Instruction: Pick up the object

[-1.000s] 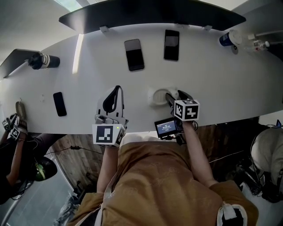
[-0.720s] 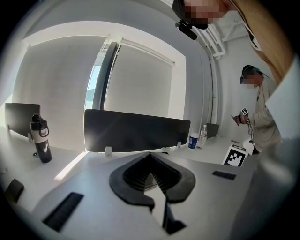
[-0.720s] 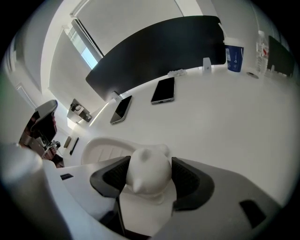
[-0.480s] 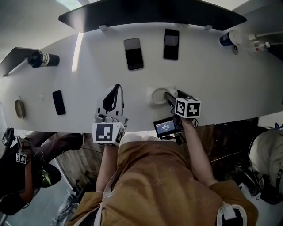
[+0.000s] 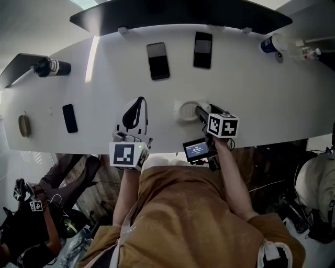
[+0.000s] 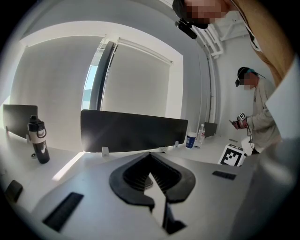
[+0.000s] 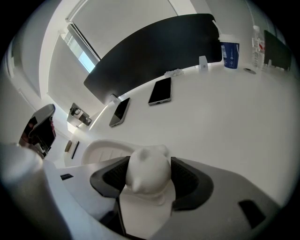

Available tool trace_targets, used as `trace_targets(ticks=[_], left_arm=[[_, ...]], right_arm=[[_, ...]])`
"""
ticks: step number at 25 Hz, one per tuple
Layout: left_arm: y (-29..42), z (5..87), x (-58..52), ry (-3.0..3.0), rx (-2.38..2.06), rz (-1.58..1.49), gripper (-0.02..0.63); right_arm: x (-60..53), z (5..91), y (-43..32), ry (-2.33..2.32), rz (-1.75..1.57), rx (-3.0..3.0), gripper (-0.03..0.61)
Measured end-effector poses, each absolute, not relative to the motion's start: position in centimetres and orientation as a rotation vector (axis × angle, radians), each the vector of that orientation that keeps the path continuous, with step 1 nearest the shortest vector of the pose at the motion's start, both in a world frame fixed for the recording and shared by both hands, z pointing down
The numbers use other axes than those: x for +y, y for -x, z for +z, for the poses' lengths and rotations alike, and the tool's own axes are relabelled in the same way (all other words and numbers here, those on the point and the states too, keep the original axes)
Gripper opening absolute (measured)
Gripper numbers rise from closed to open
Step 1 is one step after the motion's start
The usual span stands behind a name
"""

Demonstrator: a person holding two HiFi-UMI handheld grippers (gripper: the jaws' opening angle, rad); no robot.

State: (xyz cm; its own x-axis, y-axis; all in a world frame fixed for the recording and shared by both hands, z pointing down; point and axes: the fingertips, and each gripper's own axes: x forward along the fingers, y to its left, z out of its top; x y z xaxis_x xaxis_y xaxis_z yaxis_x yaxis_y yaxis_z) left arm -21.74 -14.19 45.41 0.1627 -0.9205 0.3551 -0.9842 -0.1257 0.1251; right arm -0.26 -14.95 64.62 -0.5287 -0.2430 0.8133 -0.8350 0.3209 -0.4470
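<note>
My right hand-held gripper (image 7: 150,165) has its jaws pressed against both sides of a small white figure (image 7: 146,180), rounded with two small ear-like bumps on top; I can't make out what it depicts. The figure sits near the front edge of the bench (image 5: 261,99), just beside a white dish (image 7: 101,151). From the head view the gripper's body covers it completely, so I can't tell whether it rests on the bench or hangs clear. My left hand-held gripper (image 6: 150,161) is closed with nothing between its jaws, and it lies low over the bench, well apart from the dish. Farther back lie two dark phones (image 5: 158,61), (image 5: 203,50) below a black divider (image 5: 178,15). A bottle (image 5: 49,68) is at the far left, and a second person (image 5: 31,230) is cut off at the lower corner.
</note>
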Motion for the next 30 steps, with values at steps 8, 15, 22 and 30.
trace_targets(ticks=[8, 15, 22, 30], left_arm=[[21.4, 45.4, -14.1, -2.124, -1.821, 0.272, 0.006], [20.9, 45.7, -13.6, -2.12, -1.806, 0.272, 0.006], [20.4, 45.6, -13.0, -2.172, -1.765, 0.215, 0.006], [17.1, 43.9, -12.1, -2.386, -1.611, 0.06, 0.048]], right_arm=[[-15.4, 63.9, -0.4, -0.972, 1.256, -1.98, 0.259], [-15.0, 63.3, -0.9, -1.002, 1.387, -2.007, 0.259], [-15.3, 61.8, -0.9, -1.041, 1.515, -2.066, 0.259], [-15.7, 59.0, -0.6, -1.06, 1.525, -2.165, 0.259]])
